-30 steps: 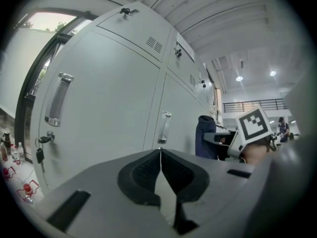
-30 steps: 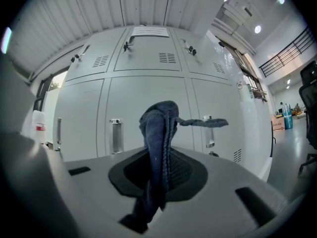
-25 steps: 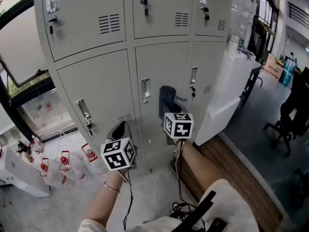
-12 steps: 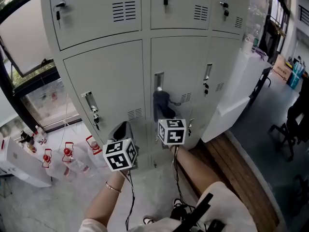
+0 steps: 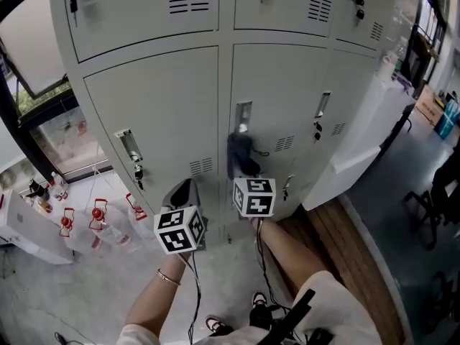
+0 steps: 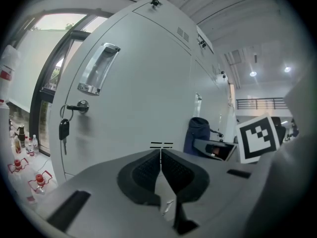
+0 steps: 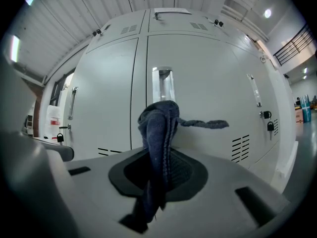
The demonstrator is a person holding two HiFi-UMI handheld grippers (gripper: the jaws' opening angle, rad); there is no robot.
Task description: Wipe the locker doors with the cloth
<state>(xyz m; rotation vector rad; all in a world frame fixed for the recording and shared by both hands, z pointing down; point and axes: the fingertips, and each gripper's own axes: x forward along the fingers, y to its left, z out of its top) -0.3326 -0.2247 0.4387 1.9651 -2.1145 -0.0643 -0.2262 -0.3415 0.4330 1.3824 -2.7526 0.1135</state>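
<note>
Pale grey locker doors [image 5: 151, 113] fill the wall ahead. My right gripper [image 5: 243, 165] is shut on a dark blue cloth [image 5: 240, 151], which is pressed to the middle lower door [image 5: 280, 85] just below its recessed handle [image 5: 243, 115]. In the right gripper view the cloth [image 7: 159, 133] bunches up between the jaws, one corner trailing right across the door [image 7: 208, 98]. My left gripper [image 5: 181, 192] hangs shut and empty in front of the left lower door, near its vent slots [image 5: 201, 166]. The left gripper view shows that door's handle [image 6: 98, 68] and dangling key [image 6: 64, 130].
Red-topped bottles [image 5: 93, 232] stand on the floor at the left by a window [image 5: 57, 135]. A white counter [image 5: 359, 149] juts out at the right of the lockers, with a wooden strip [image 5: 345, 243] and a dark chair [image 5: 442, 192] beyond.
My right gripper and cloth have slid down and left on the middle door, from beside the handle to just under it. The view has tilted; the left gripper stays put.
</note>
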